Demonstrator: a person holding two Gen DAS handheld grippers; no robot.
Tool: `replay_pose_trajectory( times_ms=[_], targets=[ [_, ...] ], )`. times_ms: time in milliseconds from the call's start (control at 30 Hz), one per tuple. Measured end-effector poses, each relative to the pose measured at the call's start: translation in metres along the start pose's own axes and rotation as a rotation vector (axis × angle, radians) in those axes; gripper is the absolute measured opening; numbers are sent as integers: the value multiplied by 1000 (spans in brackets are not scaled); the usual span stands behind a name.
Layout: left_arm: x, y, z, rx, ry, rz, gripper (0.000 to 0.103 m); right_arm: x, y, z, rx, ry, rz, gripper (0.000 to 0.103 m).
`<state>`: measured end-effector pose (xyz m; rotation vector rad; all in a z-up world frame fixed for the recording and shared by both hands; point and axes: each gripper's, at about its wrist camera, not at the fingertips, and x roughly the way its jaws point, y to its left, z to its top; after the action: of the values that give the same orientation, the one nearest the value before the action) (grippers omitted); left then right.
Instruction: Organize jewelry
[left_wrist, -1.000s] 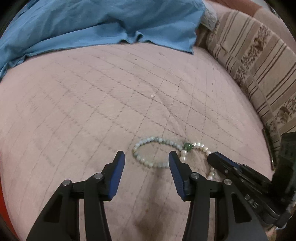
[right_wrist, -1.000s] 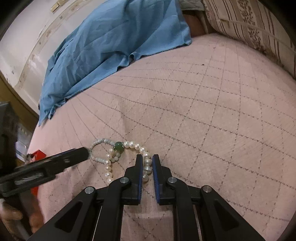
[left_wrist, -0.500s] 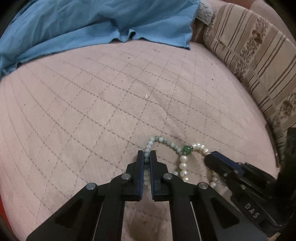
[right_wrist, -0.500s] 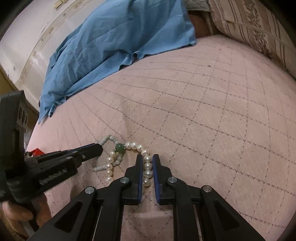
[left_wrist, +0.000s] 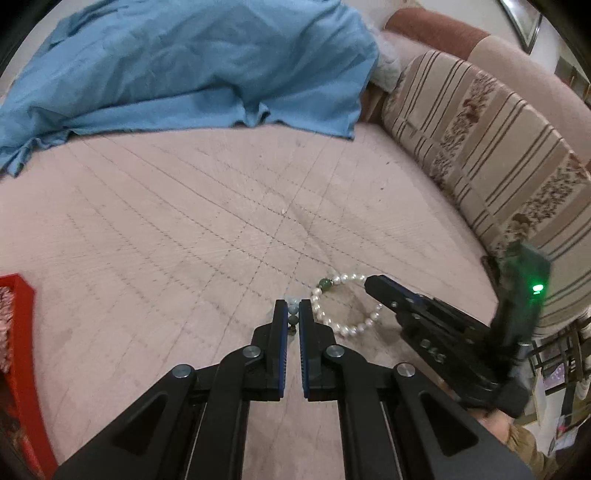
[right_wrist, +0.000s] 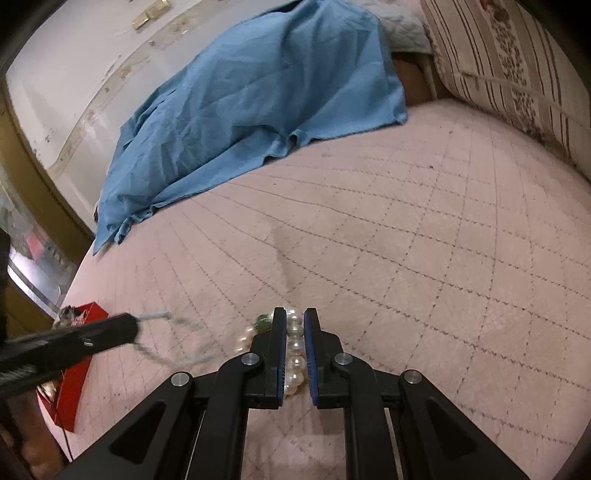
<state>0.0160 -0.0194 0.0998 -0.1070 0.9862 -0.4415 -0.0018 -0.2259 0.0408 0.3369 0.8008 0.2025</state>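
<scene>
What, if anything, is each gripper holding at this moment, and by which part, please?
The left gripper pinches the pale green bead bracelet by a few beads; the right gripper clamps the pearl bracelet along one side of its loop.

Glossy pearl bracelet (left_wrist: 345, 325), matt quilted cloth bedspread (left_wrist: 184, 240), crumpled blue cloth (left_wrist: 184, 66)

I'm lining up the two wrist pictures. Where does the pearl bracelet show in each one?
Left wrist view: the pearl bracelet lies lower centre-right on the pink quilt, between the left claw and the right claw's tip.
Right wrist view: it sits bottom centre, pearls pinched in the right claw.
Shared landmark: the blue cloth at the quilt's far edge.
</scene>
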Motion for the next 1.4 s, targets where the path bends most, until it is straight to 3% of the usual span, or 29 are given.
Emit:
replay_pose_trajectory(
  times_ms=[233,567,833,1067,1400],
  targets=[
    [-66,28,-20,-51,-76,4,5,-18,31,-8,-84,-15,-43,10],
    [-146,91,-51,-120,-194,79,5,-57,96,1,-155,-17,26,10],
    [-194,175,-69,-255,-263,169,5,-66,168,8,-212,8,137,10],
    [-216,250,-82,-403,-308,194,5,-54,241,9,-301,57,225,10],
    [-209,334,-84,-537,-327,193,5,-16,327,1,-373,161,316,10]
  ],
)
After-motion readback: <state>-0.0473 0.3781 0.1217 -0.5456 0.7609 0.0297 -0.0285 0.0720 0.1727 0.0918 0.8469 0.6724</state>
